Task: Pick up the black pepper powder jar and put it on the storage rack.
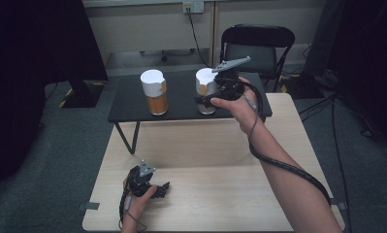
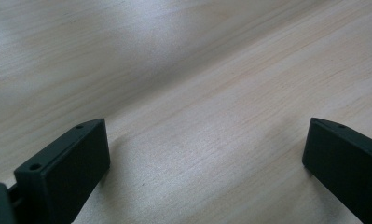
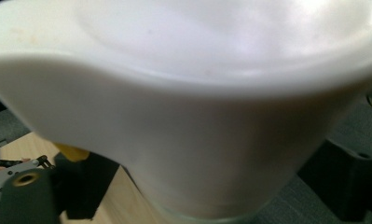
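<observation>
Right gripper view, white lid point(image 3: 183, 93), glass jar point(image 1: 206, 94), orange contents.

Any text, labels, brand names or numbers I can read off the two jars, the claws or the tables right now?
None.
Left jar: white wrap and lid, orange contents, no print to be seen.
Right jar: plain white in the high view and the right gripper view, no lettering.
Right claw, left claw: black, unmarked.
Wall socket: too small to read.
</observation>
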`<state>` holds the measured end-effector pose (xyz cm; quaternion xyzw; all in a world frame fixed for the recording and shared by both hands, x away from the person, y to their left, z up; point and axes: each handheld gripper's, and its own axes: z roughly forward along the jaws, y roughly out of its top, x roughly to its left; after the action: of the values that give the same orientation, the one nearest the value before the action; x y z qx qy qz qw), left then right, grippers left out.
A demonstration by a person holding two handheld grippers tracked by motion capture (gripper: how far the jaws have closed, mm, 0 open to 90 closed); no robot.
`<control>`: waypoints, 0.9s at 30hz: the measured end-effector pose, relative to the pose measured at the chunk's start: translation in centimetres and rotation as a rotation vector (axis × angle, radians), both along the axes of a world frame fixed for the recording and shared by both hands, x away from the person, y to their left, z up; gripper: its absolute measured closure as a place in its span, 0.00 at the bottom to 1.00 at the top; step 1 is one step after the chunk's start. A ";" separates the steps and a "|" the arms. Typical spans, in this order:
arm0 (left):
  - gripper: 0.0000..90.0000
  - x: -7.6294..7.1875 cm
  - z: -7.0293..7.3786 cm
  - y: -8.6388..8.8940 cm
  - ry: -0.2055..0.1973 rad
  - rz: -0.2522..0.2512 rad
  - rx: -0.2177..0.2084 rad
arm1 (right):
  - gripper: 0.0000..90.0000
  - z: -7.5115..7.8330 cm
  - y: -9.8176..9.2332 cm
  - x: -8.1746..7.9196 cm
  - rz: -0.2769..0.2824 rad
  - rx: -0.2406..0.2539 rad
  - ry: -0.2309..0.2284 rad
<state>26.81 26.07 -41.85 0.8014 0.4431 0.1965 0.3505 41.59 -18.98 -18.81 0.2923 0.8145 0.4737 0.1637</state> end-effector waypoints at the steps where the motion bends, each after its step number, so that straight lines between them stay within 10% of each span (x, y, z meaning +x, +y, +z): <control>1: 0.00 0.0 0.0 0.0 0.000 0.000 0.000 | 0.10 0.1 -0.1 0.0 -0.003 0.003 0.006; 27: 0.00 0.0 0.0 0.0 0.000 0.000 0.000 | 0.01 -0.5 -2.4 -4.3 0.000 -0.027 0.001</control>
<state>26.82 26.07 -41.85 0.8015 0.4430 0.1964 0.3503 37.24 -21.39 -19.32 0.2901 0.8209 0.4626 0.1672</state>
